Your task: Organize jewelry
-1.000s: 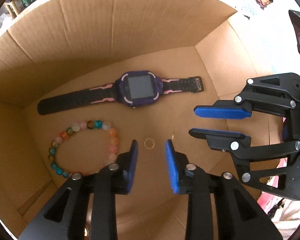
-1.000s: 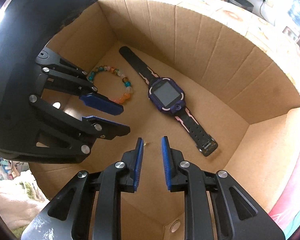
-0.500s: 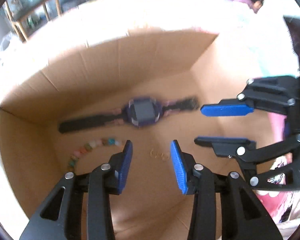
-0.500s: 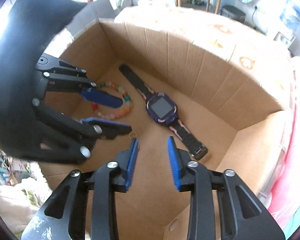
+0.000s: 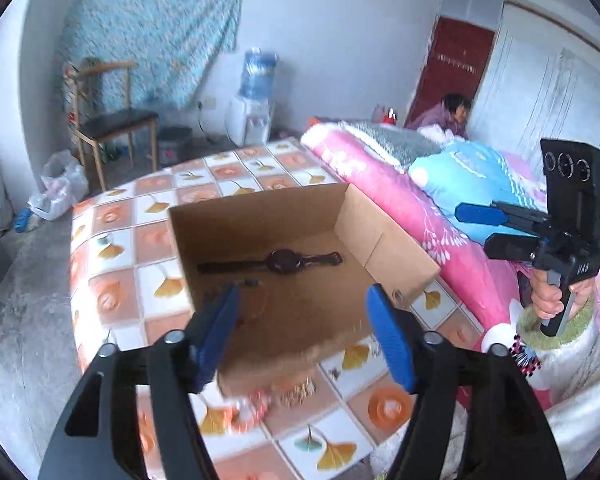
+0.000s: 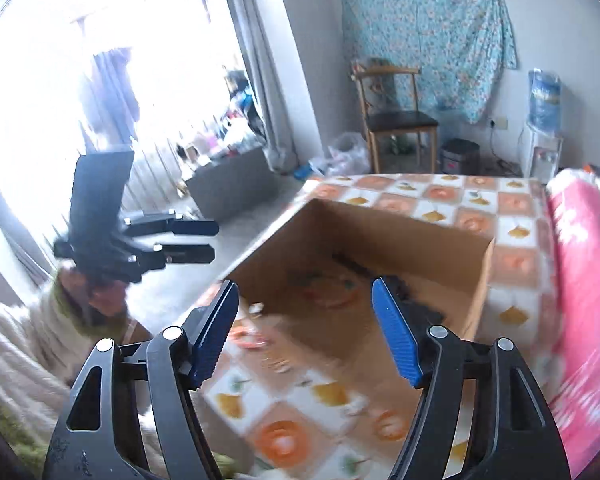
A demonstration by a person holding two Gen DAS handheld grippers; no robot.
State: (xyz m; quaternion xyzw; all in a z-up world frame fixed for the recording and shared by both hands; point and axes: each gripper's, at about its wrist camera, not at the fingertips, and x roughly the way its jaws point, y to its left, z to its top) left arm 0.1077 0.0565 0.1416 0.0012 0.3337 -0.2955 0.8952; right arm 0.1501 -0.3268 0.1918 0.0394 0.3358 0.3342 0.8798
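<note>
Watch (image 5: 286, 261) lies in box (image 5: 384, 240); both claws (image 5: 302, 332) (image 6: 305, 330) opening wide, empty.

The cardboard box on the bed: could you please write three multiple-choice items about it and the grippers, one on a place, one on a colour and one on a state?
1. Where does the watch lie?
A. On the floor of the cardboard box
B. On the wooden chair
C. On the pink quilt

2. What colour are the pads on the gripper fingers?
A. Red
B. Blue
C. Yellow

3. How do the jaws of the left gripper stand?
A. Clamped on the watch
B. Clamped on the box rim
C. Apart, with nothing held

Key: 1 A, the dark strap stretches across the box floor. 2 B, all pads show blue in both wrist views, on the right gripper too. 3 C, the jaws are opening and only the box, well below, shows through the gap.
</note>
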